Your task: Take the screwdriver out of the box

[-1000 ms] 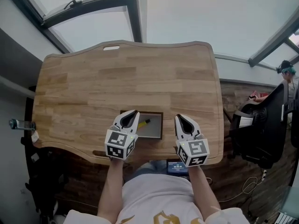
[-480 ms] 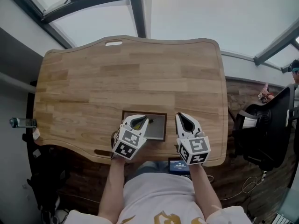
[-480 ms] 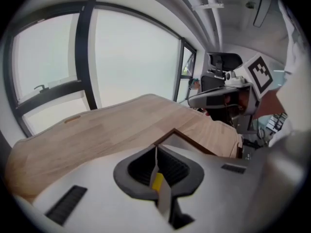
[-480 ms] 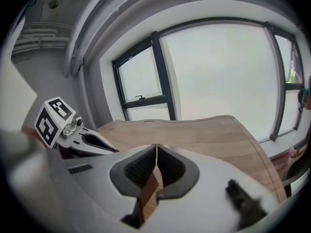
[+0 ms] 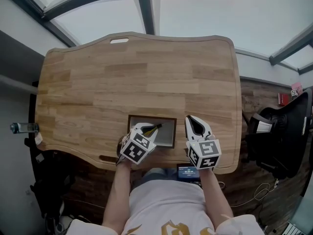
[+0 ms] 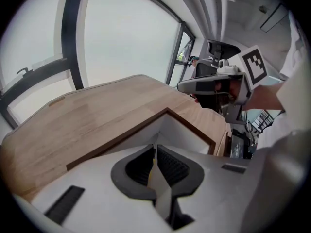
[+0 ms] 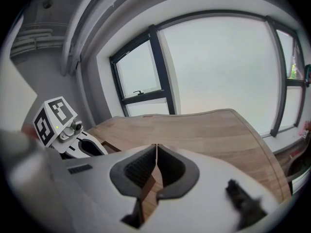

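L gripper (image 5: 145,128) held shut, tipped into box (image 5: 168,117) 9 o'clock side toward screwdriver (image 5: 155,128); R gripper (image 5: 192,119) shut, parked 3 o'clock, out of way.

Wooden table (image 5: 137,77) beneath large windows (image 7: 218,67)

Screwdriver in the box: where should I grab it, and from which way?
Probably by its thick yellow-and-black handle, coming down from above with the jaws across it. The screwdriver lies flat and slanted in the box, whose walls block a sideways reach. The left gripper is over the box, but its jaws are shut, so open first.
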